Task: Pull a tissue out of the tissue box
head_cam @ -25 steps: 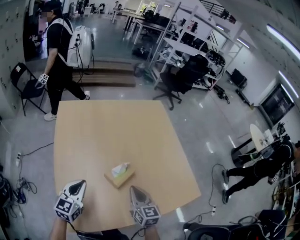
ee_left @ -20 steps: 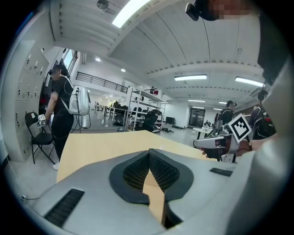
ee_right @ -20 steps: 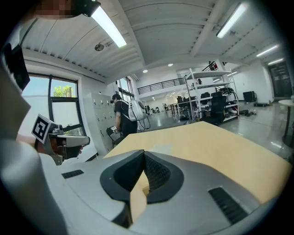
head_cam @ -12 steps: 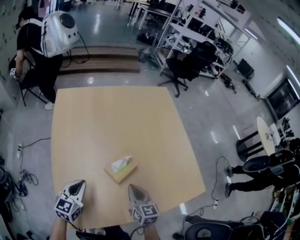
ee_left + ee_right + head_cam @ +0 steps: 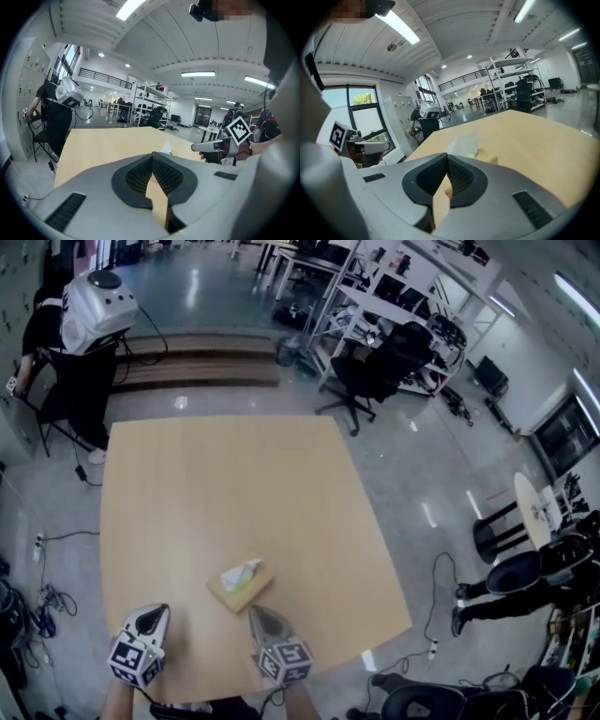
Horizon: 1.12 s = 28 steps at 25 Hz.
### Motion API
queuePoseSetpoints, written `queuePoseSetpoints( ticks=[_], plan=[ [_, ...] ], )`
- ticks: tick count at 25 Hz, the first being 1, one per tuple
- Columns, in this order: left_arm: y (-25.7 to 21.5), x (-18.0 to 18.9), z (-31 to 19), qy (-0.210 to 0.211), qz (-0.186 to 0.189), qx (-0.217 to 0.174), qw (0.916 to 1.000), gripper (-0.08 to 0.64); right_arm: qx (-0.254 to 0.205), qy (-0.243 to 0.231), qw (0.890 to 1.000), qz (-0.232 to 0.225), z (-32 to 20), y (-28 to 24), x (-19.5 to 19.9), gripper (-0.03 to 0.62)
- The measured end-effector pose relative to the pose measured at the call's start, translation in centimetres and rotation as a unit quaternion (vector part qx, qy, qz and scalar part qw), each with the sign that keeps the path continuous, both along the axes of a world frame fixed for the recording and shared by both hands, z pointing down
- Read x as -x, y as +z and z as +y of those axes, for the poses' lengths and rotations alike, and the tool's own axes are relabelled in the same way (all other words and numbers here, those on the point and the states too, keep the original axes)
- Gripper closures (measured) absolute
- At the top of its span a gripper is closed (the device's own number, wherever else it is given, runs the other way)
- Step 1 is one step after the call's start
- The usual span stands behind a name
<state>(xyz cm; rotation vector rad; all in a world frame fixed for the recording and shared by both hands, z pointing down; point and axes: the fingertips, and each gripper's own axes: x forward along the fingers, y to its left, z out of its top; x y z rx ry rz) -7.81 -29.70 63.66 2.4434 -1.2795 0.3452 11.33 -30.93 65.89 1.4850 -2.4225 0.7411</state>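
A shallow wooden tissue box lies near the front of the tan table, with a pale tissue sticking up from it. My right gripper is shut and empty, its tip just in front of the box's near corner. In the right gripper view the tissue and the box show just beyond the closed jaws. My left gripper is also shut and empty, well to the left of the box. Its view shows only the tissue's tip past its jaws.
A person with a white backpack bends by a chair beyond the table's far left corner. A black office chair and shelving stand behind the table. Another person is on the floor side at right. Cables lie left of the table.
Both grippers have sunk a little toward the table, the right one edging nearer the box. The person with the backpack has walked left and bent over.
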Motion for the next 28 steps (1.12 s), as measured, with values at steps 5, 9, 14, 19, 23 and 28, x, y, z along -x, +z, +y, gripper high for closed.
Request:
queuePoseSetpoints(
  ticks=[5,9,14,19,23,28],
  plan=[
    [0.2,0.5,-0.4,-0.003,-0.002,0.000,1.0000,0.553,0.008,0.004,1.000,-0.014,-2.0,0.7,0.7,0.580],
    [0.2,0.4,-0.2,-0.006,-0.002,0.002,1.0000,0.552,0.015,0.002,1.000,-0.019,-3.1,1.5,0.8,0.580],
    [-0.4,1.0,-0.2,-0.007,-0.004,0.007,0.9999,0.553,0.018,-0.004,1.000,-0.018,-4.4,2.0,1.7,0.558],
    [0.3,1.5,-0.2,-0.012,0.000,0.009,0.9999,0.553,0.022,-0.009,1.000,-0.011,-5.6,2.6,2.2,0.510],
    [0.3,1.6,0.3,-0.016,-0.001,0.006,0.9999,0.552,0.018,-0.012,1.000,-0.002,-6.0,2.8,2.7,0.506],
    [1.0,1.8,0.2,-0.013,-0.003,0.008,0.9999,0.552,0.030,-0.020,0.999,-0.001,-7.0,4.3,3.4,0.472]
  ],
)
